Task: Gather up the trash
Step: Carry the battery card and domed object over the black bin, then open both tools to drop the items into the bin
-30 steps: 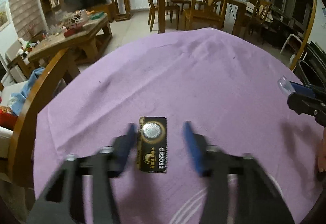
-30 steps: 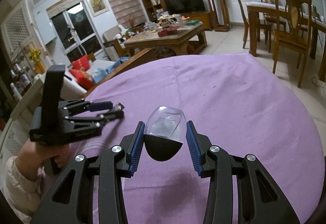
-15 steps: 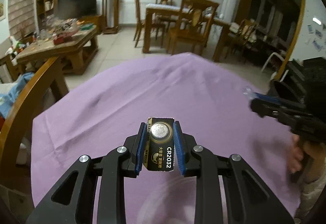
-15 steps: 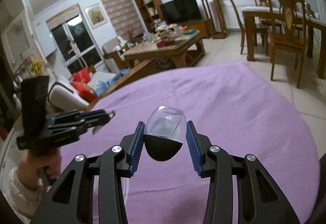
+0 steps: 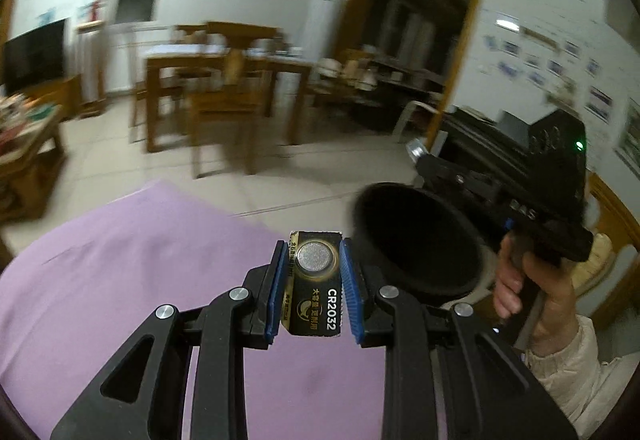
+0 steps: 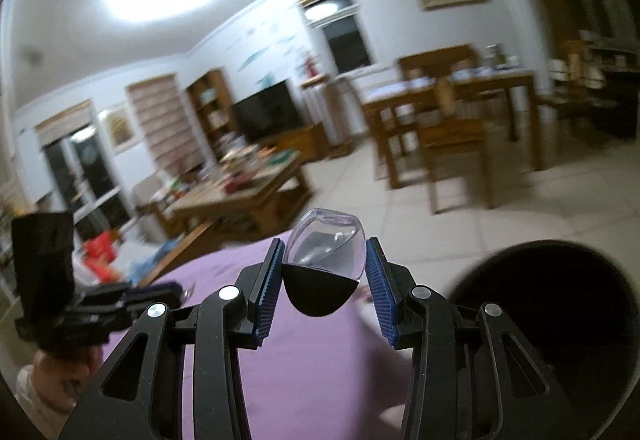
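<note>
Whereas a second ago the left gripper [image 5: 314, 274] straddled the battery card [image 5: 316, 294] on the purple tablecloth [image 5: 120, 260] with its jaws apart, the left wrist view now shows the card raised off the cloth and clamped between the blue pads [image 5: 277, 292]. The card's long axis runs along the fingers, the coin cell toward the far end and the "CR2032" lettering nearer the camera, printed face up. A black bin [image 5: 420, 240], out of view in the earlier frames, opens just right of the card, beyond the table edge. The right gripper [image 5: 416, 152] crosses above and behind the bin, held in a hand [image 5: 532, 280]; its load is blurred here.

In the right wrist view, the right gripper [image 6: 324, 280] stays closed on the capsule [image 6: 324, 264], as before. The capsule's clear dome points up and away, its black half down toward the camera, its long axis tilted slightly leftward. The view has tipped up toward the ceiling, and the black bin [image 6: 560, 300] has entered at lower right. The left gripper [image 6: 168, 290] lies at far left over the cloth [image 6: 312, 360].
</note>
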A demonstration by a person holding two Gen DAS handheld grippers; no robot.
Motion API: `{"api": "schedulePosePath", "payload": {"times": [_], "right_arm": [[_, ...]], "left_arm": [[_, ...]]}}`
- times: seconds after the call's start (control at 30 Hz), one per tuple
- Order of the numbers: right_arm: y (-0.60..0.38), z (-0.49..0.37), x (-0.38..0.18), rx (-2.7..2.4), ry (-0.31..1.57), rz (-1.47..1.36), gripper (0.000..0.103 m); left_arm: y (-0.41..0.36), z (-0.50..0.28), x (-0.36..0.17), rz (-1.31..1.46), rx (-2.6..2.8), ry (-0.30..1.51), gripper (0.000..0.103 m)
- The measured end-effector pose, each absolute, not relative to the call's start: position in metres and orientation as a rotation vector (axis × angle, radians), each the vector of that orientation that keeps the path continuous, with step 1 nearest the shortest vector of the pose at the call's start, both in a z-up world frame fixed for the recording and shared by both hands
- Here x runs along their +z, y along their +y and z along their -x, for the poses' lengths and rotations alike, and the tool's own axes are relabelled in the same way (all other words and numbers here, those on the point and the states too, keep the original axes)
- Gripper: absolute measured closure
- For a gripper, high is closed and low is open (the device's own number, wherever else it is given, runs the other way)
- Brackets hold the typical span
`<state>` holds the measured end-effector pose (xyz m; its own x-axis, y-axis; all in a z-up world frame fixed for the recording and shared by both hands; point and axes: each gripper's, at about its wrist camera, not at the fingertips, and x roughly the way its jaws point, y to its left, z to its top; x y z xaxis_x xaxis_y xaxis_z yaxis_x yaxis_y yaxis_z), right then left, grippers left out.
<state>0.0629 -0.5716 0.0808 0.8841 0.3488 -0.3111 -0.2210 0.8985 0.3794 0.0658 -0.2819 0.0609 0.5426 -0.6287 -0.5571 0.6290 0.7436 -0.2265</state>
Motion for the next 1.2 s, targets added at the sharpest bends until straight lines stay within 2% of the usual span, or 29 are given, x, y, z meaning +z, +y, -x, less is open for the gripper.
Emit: {"api": "schedulePosePath", "payload": {"times": [0.23, 0.43, 0.87, 0.9, 0.93, 0.97, 1.0, 1.03, 1.2], "right_arm": [[-0.673, -0.035, 0.065, 0.117, 0.365, -0.393, 0.062], [-0.717, -0.035, 0.034, 0.059, 0.397, -0.426, 0.062], [-0.729, -0.056, -0.003, 0.067, 0.435, -0.449, 0.061], [-0.729, -0.056, -0.004, 0.064, 0.431, -0.450, 0.052], [-0.729, -0.056, -0.005, 0.057, 0.423, -0.458, 0.029], [-0.730, -0.055, -0.006, 0.046, 0.410, -0.468, 0.019], [-0.730, -0.053, -0.005, 0.042, 0.394, -0.473, 0.006], [-0.730, -0.050, -0.003, 0.036, 0.373, -0.471, 0.005], [-0.730, -0.051, -0.007, 0.018, 0.382, -0.450, 0.005]], "left_arm": [[-0.406, -0.066, 0.039, -0.029, -0.930, 0.676, 0.077], [-0.466, -0.062, 0.012, -0.078, -0.998, 0.711, 0.077], [-0.495, -0.063, -0.015, -0.156, -1.002, 0.757, 0.075], [-0.498, -0.063, -0.011, -0.163, -1.001, 0.749, 0.074], [-0.500, -0.061, -0.011, -0.177, -1.004, 0.743, 0.066], [-0.502, -0.061, -0.011, -0.188, -1.002, 0.742, 0.055], [-0.502, -0.059, -0.011, -0.198, -0.991, 0.735, 0.022], [-0.500, -0.057, -0.011, -0.199, -0.979, 0.718, 0.004], [-0.492, -0.053, -0.003, -0.203, -0.963, 0.663, 0.005]]}}
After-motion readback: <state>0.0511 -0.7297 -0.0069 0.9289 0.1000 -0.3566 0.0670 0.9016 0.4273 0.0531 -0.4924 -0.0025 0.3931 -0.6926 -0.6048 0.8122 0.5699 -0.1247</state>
